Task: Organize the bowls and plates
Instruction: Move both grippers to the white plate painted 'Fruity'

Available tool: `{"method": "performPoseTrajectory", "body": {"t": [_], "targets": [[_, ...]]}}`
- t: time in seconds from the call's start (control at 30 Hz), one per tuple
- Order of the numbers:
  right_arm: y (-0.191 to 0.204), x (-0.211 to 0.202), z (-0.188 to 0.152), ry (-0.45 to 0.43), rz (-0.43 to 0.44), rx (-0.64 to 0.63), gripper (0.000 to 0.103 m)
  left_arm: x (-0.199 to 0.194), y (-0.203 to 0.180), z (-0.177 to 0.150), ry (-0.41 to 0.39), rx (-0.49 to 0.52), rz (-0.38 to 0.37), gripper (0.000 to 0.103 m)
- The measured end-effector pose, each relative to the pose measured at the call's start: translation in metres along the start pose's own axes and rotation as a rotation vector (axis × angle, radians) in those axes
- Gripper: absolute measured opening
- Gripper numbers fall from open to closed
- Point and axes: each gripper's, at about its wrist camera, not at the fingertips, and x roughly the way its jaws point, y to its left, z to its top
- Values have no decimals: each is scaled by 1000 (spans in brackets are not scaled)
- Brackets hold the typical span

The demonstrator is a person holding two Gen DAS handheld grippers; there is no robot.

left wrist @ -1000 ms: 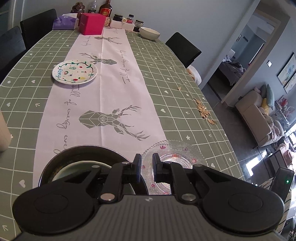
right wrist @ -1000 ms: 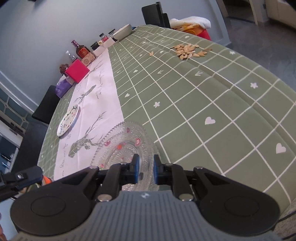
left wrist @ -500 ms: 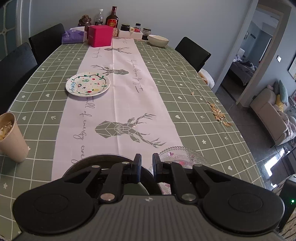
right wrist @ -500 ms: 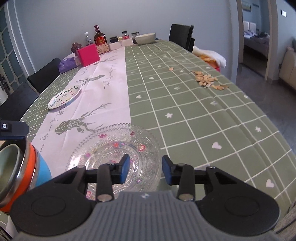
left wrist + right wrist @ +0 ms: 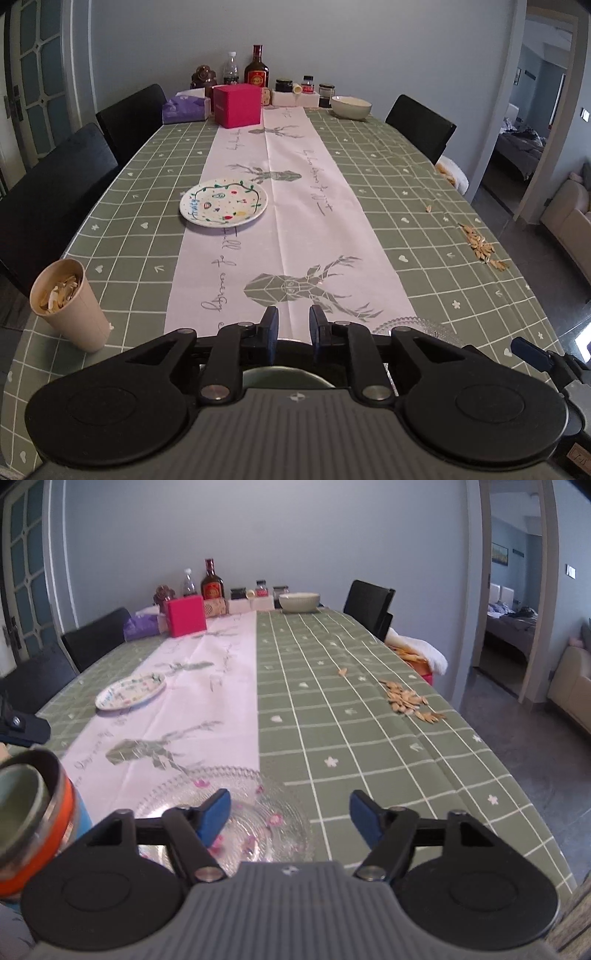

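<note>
Both jaws opened, glass plate (image 5: 236, 812) released

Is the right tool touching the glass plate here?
Apart. In the right wrist view the right tool, jaws just opened wide, holds nothing; its fingers stand above the glass plate lying on the tablecloth.

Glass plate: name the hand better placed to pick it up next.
Right. The right gripper hangs just over the glass plate, jaws just opened wide with nothing between them. The left gripper sits over the stacked bowls.
</note>
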Motion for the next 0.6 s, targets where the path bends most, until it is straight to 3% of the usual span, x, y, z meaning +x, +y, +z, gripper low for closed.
{"method": "performPoseTrajectory", "body": {"t": [0.13, 0.23, 0.33, 0.43, 0.6], "targets": [[0, -4, 16, -7, 70, 30, 79, -8, 5, 6, -45, 6, -24, 26], [5, -8, 24, -22, 104, 13, 91, -12, 5, 8, -66, 26, -17, 30], [14, -2, 32, 24, 180, -10, 94, -17, 2, 12, -87, 86, -39, 33], [13, 7, 43, 75, 287, 75, 97, -27, -4, 13, -164, 165, -38, 46], [17, 16, 69, 53, 294, 70, 98, -33, -7, 19, -244, 254, 29, 55]]}}
